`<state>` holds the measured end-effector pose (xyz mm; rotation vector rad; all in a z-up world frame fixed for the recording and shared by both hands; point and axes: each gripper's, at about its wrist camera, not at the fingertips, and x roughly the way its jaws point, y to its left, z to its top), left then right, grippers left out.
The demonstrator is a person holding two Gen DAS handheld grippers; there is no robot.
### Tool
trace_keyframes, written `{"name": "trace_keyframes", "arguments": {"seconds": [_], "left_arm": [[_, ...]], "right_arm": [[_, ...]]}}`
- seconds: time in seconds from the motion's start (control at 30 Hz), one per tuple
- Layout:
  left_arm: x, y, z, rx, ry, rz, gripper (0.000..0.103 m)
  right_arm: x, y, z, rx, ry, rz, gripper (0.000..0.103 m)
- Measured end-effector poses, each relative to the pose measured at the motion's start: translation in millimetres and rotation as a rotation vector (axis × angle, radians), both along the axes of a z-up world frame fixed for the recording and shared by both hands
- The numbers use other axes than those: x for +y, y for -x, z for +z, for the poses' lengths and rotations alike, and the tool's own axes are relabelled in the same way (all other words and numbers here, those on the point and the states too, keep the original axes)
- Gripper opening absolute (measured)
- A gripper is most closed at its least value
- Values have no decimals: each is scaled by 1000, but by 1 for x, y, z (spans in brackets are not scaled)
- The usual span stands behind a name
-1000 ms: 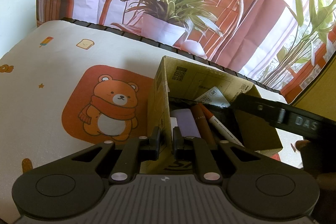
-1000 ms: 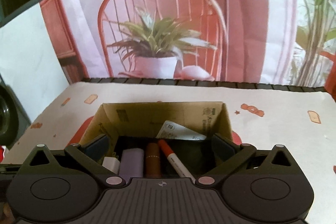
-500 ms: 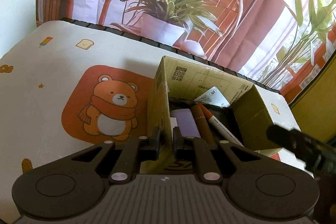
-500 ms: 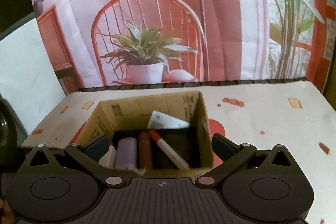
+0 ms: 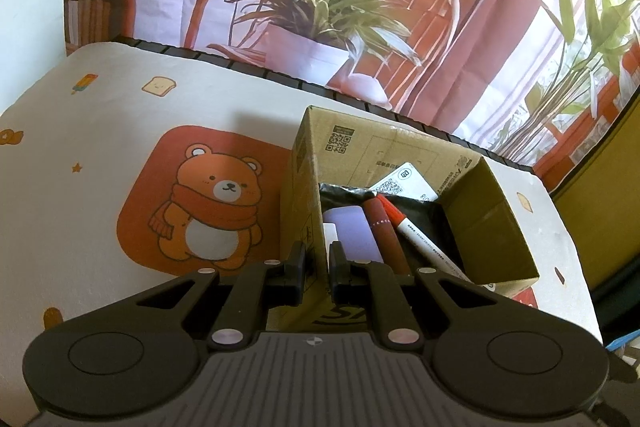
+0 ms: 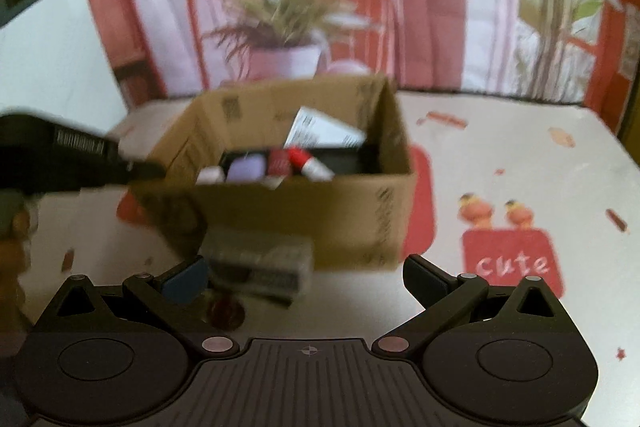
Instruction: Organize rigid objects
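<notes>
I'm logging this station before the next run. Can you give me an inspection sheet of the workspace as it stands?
Surface: white tablecloth with cartoon prints, a bear among them.
Job's things: open cardboard box holding a red marker, a brown tube, a lilac case and a white card.
Clutter: grey box and a dark red round thing on the cloth in front of the cardboard box; both blurred.
Grippers: left gripper shut on the cardboard box's wall; right gripper open, holding nothing.
Cables: nothing seen.
Surroundings: backdrop picturing a chair and potted plant.
</notes>
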<state>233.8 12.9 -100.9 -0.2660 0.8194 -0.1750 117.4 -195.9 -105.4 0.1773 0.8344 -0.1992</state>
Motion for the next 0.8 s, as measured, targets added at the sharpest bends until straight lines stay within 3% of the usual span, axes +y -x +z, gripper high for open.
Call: {"name": "trace_keyframes", "arguments": {"seconds": [0.37, 0.8], "left_arm": [[0, 0, 0, -3, -3, 0, 13], [0, 0, -1, -7, -4, -2, 13]], "right_arm": [[15, -11, -20, 91, 14, 64, 100], [21, -26, -36, 75, 23, 86, 102]]}}
